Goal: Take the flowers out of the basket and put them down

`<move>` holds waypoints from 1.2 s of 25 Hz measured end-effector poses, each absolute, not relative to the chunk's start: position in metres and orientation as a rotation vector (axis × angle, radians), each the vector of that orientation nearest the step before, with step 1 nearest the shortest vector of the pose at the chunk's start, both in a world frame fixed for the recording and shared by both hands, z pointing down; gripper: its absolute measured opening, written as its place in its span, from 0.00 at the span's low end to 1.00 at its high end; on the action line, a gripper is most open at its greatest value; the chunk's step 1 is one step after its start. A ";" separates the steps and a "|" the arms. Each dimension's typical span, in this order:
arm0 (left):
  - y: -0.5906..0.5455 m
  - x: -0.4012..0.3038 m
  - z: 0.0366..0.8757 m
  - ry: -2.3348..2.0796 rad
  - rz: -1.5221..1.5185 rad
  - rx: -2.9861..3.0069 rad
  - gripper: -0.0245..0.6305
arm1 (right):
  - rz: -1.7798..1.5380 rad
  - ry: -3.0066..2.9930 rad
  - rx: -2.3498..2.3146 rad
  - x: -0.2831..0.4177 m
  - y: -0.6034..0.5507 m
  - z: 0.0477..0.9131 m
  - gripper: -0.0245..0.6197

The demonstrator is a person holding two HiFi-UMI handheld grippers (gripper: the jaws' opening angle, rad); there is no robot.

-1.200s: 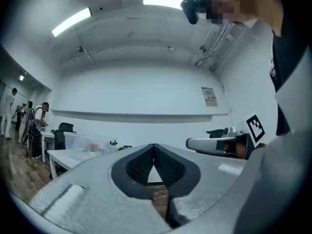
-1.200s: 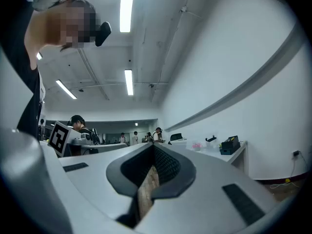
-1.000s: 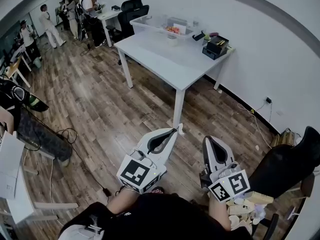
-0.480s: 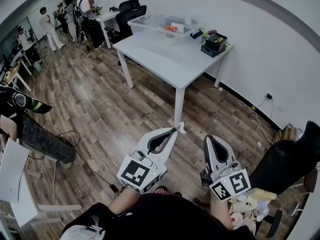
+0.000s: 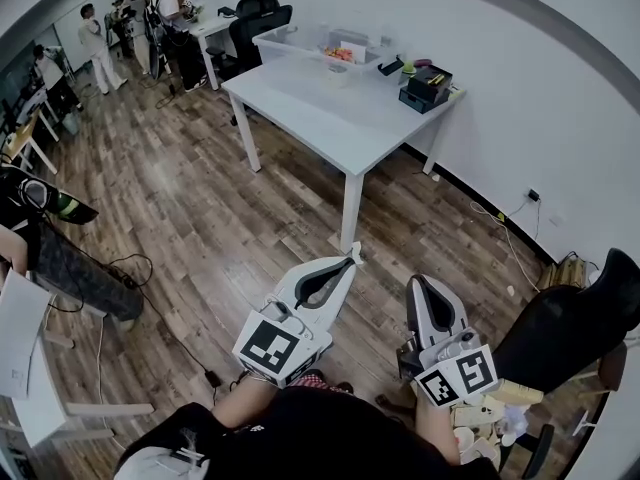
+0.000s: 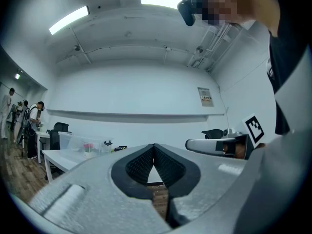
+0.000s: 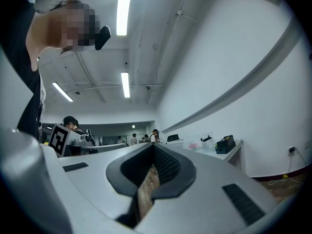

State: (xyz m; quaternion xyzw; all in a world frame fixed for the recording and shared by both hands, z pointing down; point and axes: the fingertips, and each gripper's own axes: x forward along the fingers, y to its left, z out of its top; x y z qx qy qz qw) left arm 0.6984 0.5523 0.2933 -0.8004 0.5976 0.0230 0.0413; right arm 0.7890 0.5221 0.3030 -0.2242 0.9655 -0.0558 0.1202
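Our left claw [image 5: 350,256] and right claw [image 5: 414,281] are pale grey shells with black ribbed pads [image 6: 141,165] and black-and-white marker cubes [image 5: 272,346]; we wear a black top [image 5: 300,433].

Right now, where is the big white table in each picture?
Head view: the table is at the top centre, far ahead.
Left gripper view: the table is low at the left side.
Right gripper view: the table is small, right of centre, by the wall.
Shared landmark: the clear bin on the table, plain in the left gripper view, faint in the right gripper view.
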 end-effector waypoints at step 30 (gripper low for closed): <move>0.504 0.678 0.303 1.765 0.019 -2.458 0.04 | -0.189 2.841 -0.635 0.748 0.487 0.315 0.05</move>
